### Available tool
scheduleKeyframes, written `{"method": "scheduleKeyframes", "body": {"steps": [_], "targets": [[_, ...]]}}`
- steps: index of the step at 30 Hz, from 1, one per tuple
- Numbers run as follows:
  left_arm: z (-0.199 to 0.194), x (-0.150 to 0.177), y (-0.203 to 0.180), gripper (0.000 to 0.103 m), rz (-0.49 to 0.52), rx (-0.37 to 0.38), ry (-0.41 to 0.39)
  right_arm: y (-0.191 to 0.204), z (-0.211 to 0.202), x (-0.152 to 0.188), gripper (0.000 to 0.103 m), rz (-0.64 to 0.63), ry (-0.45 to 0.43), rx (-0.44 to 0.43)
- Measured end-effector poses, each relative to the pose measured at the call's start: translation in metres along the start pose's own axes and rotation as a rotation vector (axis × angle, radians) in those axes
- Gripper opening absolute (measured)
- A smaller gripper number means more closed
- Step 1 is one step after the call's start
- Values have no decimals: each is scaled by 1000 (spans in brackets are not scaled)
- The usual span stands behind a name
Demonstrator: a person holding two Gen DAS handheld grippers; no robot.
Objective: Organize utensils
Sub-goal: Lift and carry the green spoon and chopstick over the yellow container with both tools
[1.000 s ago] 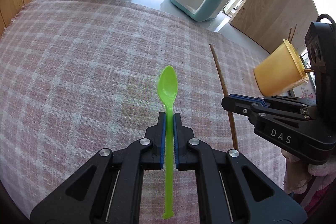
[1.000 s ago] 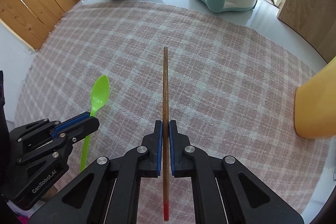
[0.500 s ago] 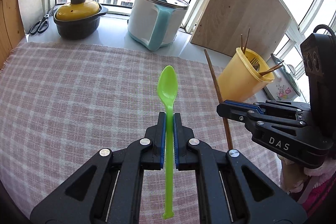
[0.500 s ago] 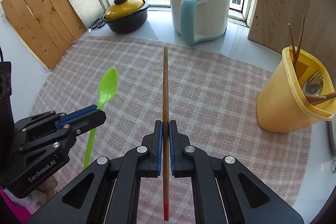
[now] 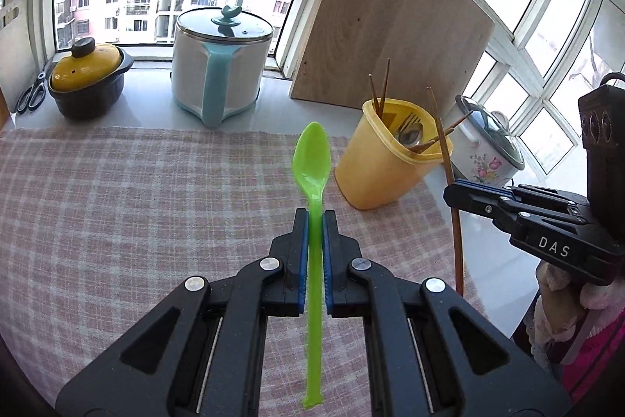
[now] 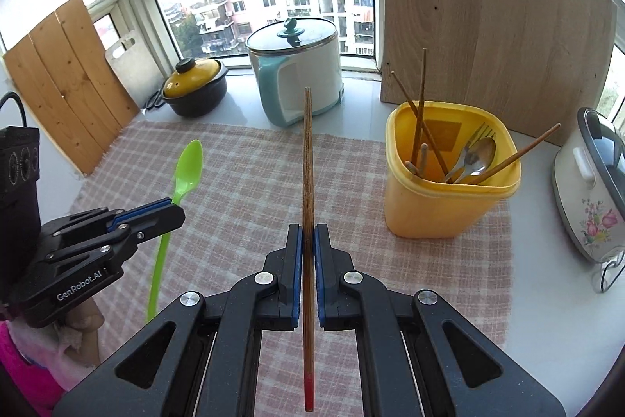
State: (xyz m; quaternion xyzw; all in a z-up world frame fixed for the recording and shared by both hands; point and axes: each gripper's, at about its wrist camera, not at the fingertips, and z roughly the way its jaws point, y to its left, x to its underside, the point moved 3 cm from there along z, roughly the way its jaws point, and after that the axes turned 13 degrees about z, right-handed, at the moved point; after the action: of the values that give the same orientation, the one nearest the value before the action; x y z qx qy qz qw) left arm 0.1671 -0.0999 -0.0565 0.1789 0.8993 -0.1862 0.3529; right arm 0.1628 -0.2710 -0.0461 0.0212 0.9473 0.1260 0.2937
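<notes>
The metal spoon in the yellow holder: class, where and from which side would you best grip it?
Grip the spoon at its bowl, the only part showing above the rim of the yellow holder; the handle is down inside. Probably come from above, since the walls block the sides, minding the fork and chopsticks beside it.

Both views are fisheye cameras riding just behind a gripper's fingers, looking forward and down along them at a checked pink tablecloth [image 5: 117, 206] and on to the windows. The left wrist view has its own left gripper [image 5: 315, 217] at lower centre and the right gripper [image 5: 449, 191] at the right edge. The right wrist view has the right gripper at lower centre and the left one at the left edge. Both share the yellow utensil holder [image 6: 441, 210], the white-and-teal cooker [image 5: 218, 65] and the yellow-lidded pot [image 6: 195, 86], the holder nearer in the right view.
</notes>
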Motion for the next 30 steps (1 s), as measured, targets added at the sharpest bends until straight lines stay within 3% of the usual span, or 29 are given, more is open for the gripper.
{"method": "scheduleKeyframes", "body": {"steps": [9, 14, 23, 30], "targets": [[13, -40, -30, 4, 71, 38, -40, -53, -35, -19, 4, 80, -85, 57], [30, -68, -37, 4, 55, 103, -57, -73, -44, -34, 4, 120, -127, 61], [64, -124, -46, 4, 34, 158, -95, -95, -33, -69, 4, 148, -151, 64], [92, -159, -55, 4, 58, 144, -115, -106, -20, -102, 4, 176, -179, 60]]}}
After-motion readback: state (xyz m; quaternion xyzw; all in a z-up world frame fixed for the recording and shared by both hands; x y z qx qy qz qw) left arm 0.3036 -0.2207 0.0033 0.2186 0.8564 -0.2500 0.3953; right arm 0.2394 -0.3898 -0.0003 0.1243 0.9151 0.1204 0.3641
